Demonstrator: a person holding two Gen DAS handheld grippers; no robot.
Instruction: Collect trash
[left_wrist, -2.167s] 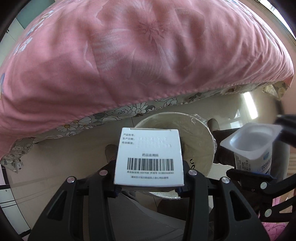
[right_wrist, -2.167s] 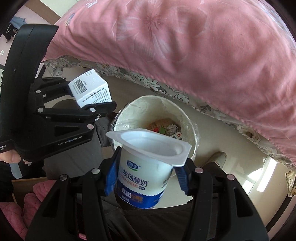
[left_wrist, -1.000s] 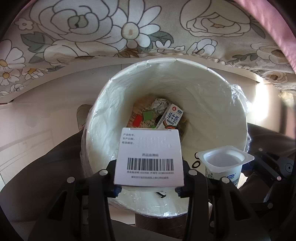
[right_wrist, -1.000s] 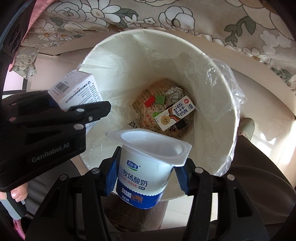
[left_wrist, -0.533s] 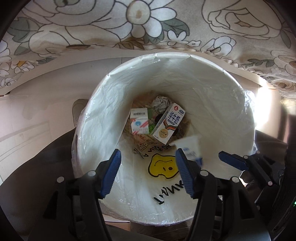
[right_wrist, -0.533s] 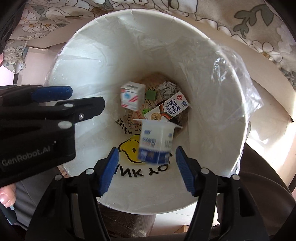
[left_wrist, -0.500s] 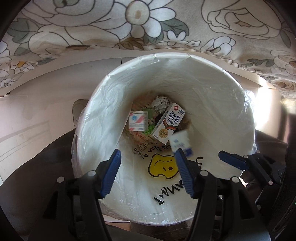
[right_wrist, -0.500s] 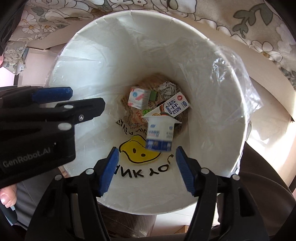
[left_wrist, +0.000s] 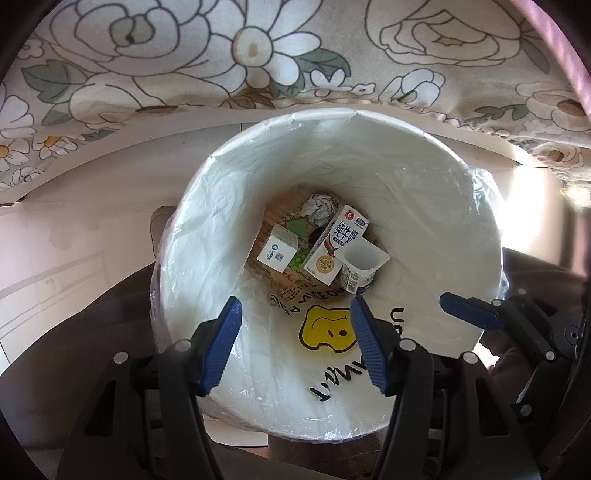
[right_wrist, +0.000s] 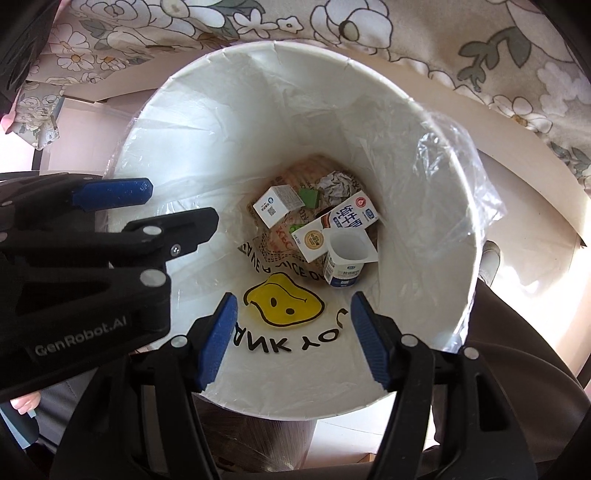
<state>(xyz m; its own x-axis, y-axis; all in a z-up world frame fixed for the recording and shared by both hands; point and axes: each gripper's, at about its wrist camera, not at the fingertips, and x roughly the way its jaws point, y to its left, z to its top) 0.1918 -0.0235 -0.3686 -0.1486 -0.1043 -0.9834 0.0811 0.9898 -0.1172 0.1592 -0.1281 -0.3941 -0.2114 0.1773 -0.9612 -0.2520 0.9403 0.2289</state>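
Both the left gripper (left_wrist: 295, 345) and the right gripper (right_wrist: 293, 339) hang over the lined trash bin (left_wrist: 476, 236), jaws parted and empty. At its bottom lie the small white box (left_wrist: 277, 248) and the yogurt cup (left_wrist: 360, 266), beside a milk carton (left_wrist: 334, 248). Both look light; the thin-walled cup probably crushes easily, so it is better to hold it below the rim.

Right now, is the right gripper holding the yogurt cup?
No, the right gripper is open and empty; the yogurt cup lies inside the bin.
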